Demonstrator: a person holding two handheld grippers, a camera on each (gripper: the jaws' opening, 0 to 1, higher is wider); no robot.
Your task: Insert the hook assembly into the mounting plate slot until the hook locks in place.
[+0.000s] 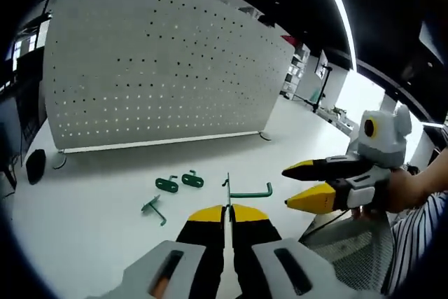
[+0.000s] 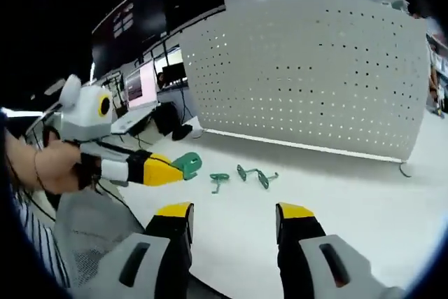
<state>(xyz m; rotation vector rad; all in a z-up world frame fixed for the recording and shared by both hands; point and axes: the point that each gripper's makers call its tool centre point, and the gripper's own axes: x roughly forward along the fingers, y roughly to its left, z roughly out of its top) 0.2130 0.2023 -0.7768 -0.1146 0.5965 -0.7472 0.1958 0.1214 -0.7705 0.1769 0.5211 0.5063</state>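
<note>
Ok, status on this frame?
Left hand-held gripper shut on green hook, above table. Right hand-held gripper open, empty. Pegboard upright behind; three hooks loose on table.

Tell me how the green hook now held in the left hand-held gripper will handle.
The green hook looks like thin bent metal rod: probably stiff and light. Clamped only at one end by the left hand-held gripper, its smooth coating might let it pivot or slip when pressed against the pegboard.

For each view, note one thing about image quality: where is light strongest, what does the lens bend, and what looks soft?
Left gripper view: a ceiling light strip glares brightest; the fisheye bows the pegboard outward; the left gripper near the lens looks soft. Right gripper view: the room behind is dark; the pegboard curves; the green hook in the left gripper is slightly blurred.
</note>
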